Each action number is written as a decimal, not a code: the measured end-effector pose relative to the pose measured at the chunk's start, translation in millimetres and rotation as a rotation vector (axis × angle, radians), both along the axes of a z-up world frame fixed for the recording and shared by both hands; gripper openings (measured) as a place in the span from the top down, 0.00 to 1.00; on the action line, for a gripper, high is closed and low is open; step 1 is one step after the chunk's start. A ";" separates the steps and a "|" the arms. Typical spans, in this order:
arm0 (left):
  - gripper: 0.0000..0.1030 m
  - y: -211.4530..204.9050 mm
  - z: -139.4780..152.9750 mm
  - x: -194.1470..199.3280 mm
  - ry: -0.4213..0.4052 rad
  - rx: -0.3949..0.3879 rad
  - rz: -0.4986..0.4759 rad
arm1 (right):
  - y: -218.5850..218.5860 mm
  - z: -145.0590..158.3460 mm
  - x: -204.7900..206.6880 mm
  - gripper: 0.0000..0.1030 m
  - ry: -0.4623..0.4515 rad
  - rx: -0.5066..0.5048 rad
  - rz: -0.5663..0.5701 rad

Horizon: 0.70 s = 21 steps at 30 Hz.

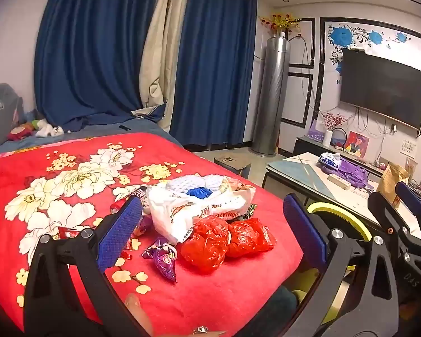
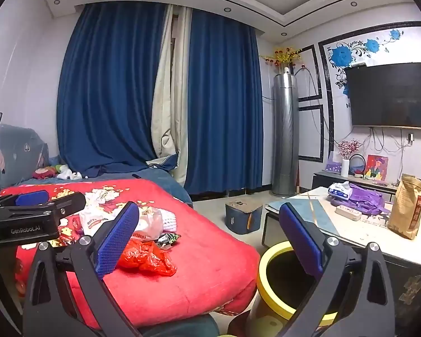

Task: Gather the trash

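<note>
A pile of trash lies on the red flowered blanket: a crumpled red plastic bag, a white printed bag, a purple wrapper and small candy wrappers. My left gripper is open above the pile, holding nothing. The red bag and a green wrapper also show in the right wrist view. My right gripper is open and empty over the bed's edge. A yellow-rimmed bin stands on the floor beside the bed.
A marble coffee table at the right holds a brown paper bag, a purple cloth and a tissue pack. A small blue stool stands on the floor. Blue curtains and a TV are behind.
</note>
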<state>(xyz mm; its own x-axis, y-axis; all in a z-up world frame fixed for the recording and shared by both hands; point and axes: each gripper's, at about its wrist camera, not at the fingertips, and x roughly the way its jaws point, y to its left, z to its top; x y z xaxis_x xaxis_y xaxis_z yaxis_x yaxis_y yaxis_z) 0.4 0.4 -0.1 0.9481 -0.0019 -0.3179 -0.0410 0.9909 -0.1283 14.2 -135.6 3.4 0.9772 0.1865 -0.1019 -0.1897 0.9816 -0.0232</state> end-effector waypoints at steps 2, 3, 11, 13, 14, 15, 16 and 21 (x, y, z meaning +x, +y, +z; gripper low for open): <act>0.10 -0.1 0.0 0.1 -0.001 0.005 0.000 | 1.0 -0.1 -0.6 0.06 -0.012 -0.013 0.001; 0.10 -0.4 -0.2 0.4 0.000 0.007 -0.001 | 0.9 -0.1 -0.8 0.06 -0.011 -0.011 0.000; 0.10 -0.8 -0.1 0.3 -0.006 0.014 0.000 | -4.5 -4.1 1.2 0.06 0.003 0.002 -0.008; 0.10 -0.7 0.0 0.2 -0.006 0.013 0.000 | -2.2 -6.8 7.0 0.06 0.011 0.000 -0.009; 0.10 -0.7 0.0 0.3 -0.006 0.014 0.000 | -2.0 -7.0 6.7 0.06 0.009 0.000 -0.010; 0.10 -0.8 0.1 0.3 -0.007 0.015 0.000 | -1.9 -7.1 6.4 0.06 0.008 0.001 -0.011; 0.10 -0.8 0.1 0.3 -0.007 0.015 0.000 | -1.7 -7.2 6.0 0.06 0.006 0.002 -0.013; 0.10 -1.0 0.1 0.4 -0.009 0.016 0.000 | -3.8 0.5 1.1 0.06 0.008 0.011 -0.026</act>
